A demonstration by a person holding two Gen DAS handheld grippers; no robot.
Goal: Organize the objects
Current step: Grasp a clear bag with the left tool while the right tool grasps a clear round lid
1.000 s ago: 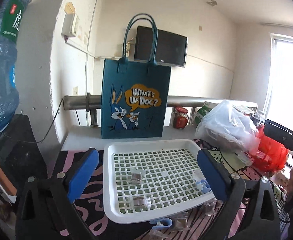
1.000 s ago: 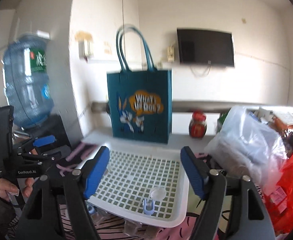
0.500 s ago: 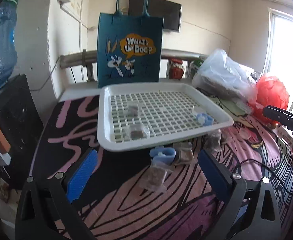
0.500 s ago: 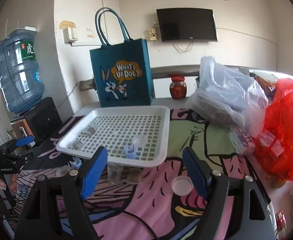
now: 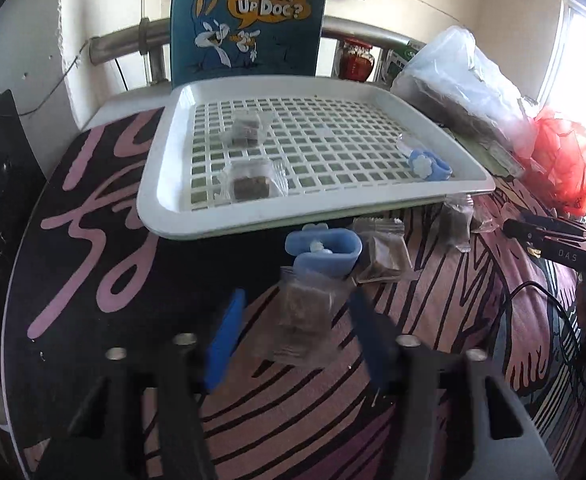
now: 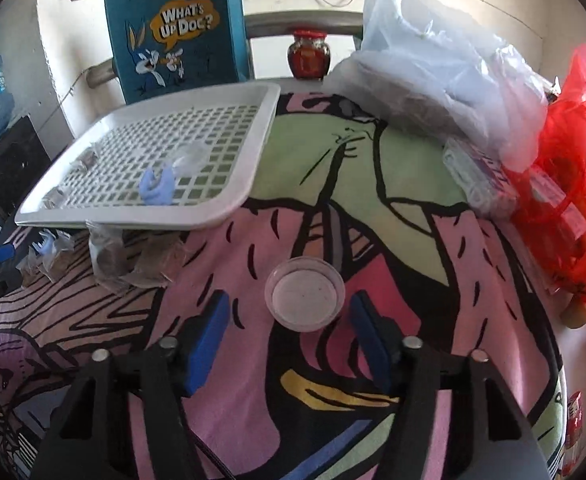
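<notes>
1. Currently, two brown packets [image 5: 249, 182] and one blue clip [image 5: 429, 165] are seen on the white tray [image 5: 165, 204].
2. One clear packet [image 5: 303, 308] is bracketed, untouched, by the closing left gripper [image 5: 293, 336].
3. One clear lid [image 6: 304, 294] is framed, unpressed, by the closing right gripper [image 6: 289, 332].

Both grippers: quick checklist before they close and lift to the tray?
1. Packet between left gripper fingers: ok; jaws closing, contact cannot tell.
2. Clear cup between right gripper fingers: ok; jaws closing, pads not touching yet.
3. Blue clip clear of left fingers: cannot tell, it touches the packet's far edge.
4. Cup upright: ok.
5. Free space in tray: ok.
</notes>
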